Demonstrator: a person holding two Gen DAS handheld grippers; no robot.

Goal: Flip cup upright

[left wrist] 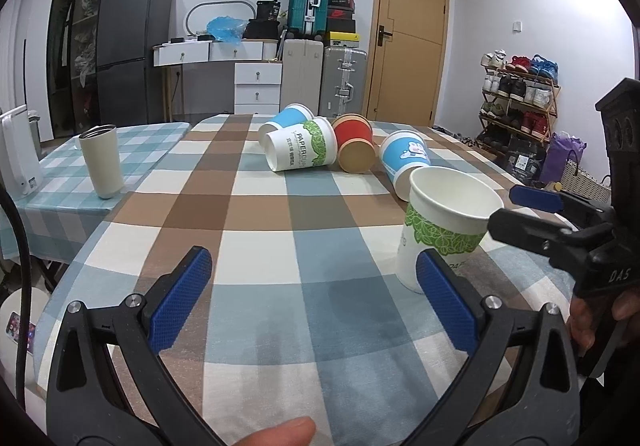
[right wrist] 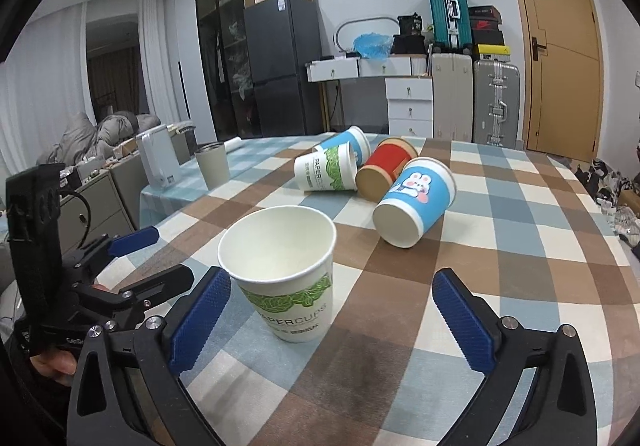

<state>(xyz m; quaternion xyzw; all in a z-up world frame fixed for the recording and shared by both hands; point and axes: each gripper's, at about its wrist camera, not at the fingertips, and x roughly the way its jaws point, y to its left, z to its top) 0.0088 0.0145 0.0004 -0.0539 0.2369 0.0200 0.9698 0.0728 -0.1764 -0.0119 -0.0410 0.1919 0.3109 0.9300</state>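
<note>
our white-green cup upright lower centre, right gripper spread wide around it, left gripper spread too over bare checked tablecloth, four tipped cups crowding the far edge

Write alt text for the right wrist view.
A white paper cup with green leaf print stands upright on the checked tablecloth, just ahead of the open right claw. Four cups lie tipped behind it; the left claw shows at left.

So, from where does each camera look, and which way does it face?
Left wrist: behind the open left claw, facing across the checked table; a fingertip shows below.
Right wrist: behind the open right claw, facing the same way; the left claw appears at its left.
Both share the upright cup and four tipped cups.
</note>
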